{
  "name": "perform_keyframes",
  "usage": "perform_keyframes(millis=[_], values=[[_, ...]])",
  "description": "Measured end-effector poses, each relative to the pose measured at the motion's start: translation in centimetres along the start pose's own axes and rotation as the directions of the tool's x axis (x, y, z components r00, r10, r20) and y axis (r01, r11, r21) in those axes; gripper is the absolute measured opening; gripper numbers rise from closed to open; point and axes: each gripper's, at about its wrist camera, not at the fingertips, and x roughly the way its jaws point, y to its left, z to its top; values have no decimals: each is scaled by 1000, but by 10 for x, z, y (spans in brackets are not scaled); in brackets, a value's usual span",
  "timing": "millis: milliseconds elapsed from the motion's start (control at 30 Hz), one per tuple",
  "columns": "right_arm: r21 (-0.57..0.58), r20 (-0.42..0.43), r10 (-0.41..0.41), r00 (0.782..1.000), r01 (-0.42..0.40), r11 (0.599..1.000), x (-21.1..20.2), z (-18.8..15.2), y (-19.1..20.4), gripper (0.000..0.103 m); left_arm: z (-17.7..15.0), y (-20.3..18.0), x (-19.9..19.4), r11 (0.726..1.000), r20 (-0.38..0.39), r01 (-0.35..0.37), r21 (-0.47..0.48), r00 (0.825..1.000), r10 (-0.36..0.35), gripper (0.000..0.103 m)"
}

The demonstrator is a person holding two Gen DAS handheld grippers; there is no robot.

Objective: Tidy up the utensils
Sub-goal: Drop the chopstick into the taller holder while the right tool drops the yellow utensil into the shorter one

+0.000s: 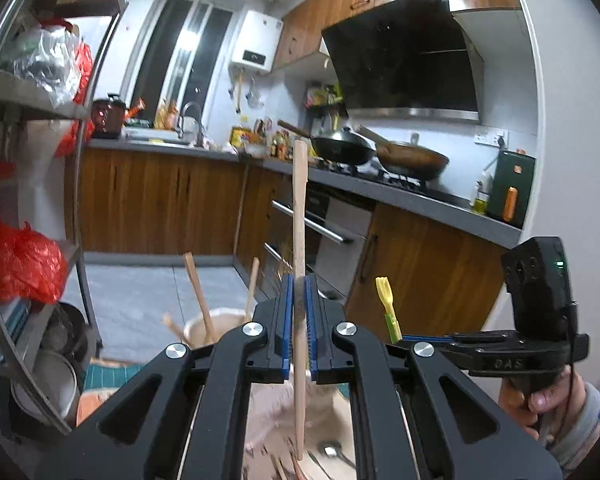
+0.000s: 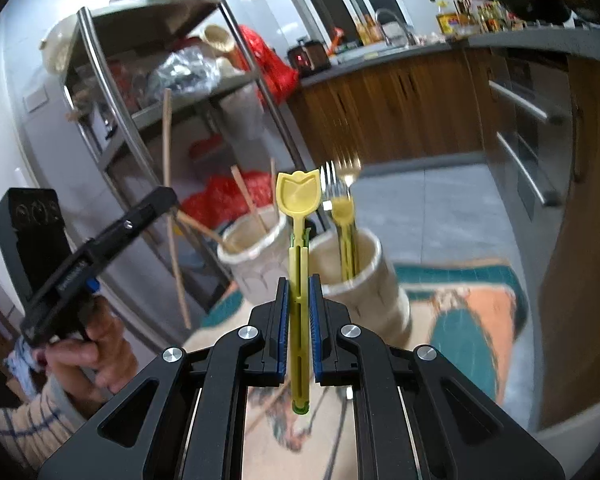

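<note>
My left gripper [image 1: 298, 284] is shut on a wooden chopstick [image 1: 300, 208] that stands nearly upright between the blue pads. My right gripper [image 2: 299, 285] is shut on a yellow plastic spork [image 2: 298, 196] with a green core, head up. In the right wrist view two cream ceramic holders stand ahead on a patterned mat: the left holder [image 2: 256, 256] has wooden chopsticks in it, the right holder [image 2: 364, 276] has forks [image 2: 338, 196]. The left wrist view shows the chopstick holder [image 1: 214, 324] low and left of my pads. Each view catches the other gripper held in a hand.
A metal shelf rack [image 2: 156, 92] with red bags [image 2: 276, 64] stands left of the holders. Wooden kitchen cabinets [image 1: 156, 204] and an oven [image 1: 320, 224] lie beyond, with woks [image 1: 344, 146] on the stove. More utensils [image 1: 332, 452] lie on the mat below my left gripper.
</note>
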Motion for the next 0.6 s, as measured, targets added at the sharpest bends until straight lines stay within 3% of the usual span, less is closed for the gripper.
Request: perform_keyframes(millis=[333,600], values=[[-49,138,-5,990,11,999,26,30,1,11,17,3,25,995,146,-91,42,986,84,6],[-45,199,-13,980,22,999,48,34,-10,11,12,8,49,988,157,-136,72,980,123,6]])
